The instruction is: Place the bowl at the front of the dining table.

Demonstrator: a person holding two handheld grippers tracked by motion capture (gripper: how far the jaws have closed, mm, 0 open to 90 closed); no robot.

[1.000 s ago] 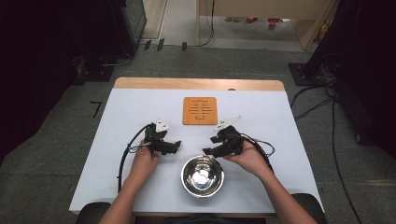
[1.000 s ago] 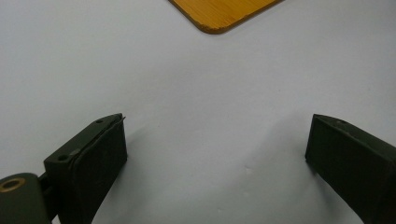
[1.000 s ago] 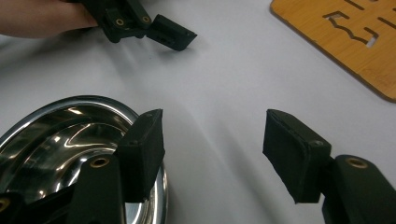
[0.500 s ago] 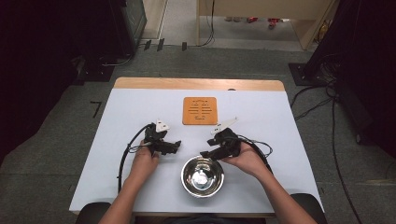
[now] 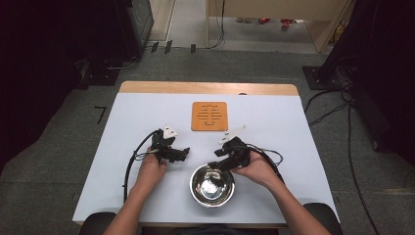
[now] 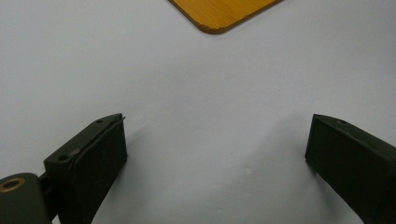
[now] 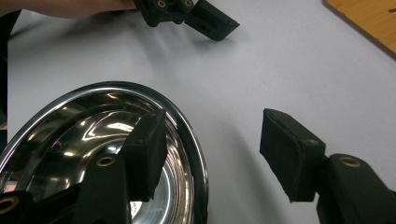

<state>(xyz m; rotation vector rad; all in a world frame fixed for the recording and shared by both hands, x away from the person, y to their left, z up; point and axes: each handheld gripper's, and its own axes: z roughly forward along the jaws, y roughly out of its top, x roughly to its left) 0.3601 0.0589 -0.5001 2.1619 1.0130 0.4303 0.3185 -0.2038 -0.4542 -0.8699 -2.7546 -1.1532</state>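
Straddling the rim of the steel bowl (image 7: 107, 154) at the counter's (image 5: 293, 127) near edge, the right hand-held gripper (image 7: 210, 154) has just been closing, pads not yet pressing: seat the rim deep between them before squeezing. The left hand-held gripper (image 6: 215, 158) rests released.

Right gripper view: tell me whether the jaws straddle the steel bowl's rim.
Yes: one jaw of the right gripper sits inside the steel bowl, the other outside its rim.
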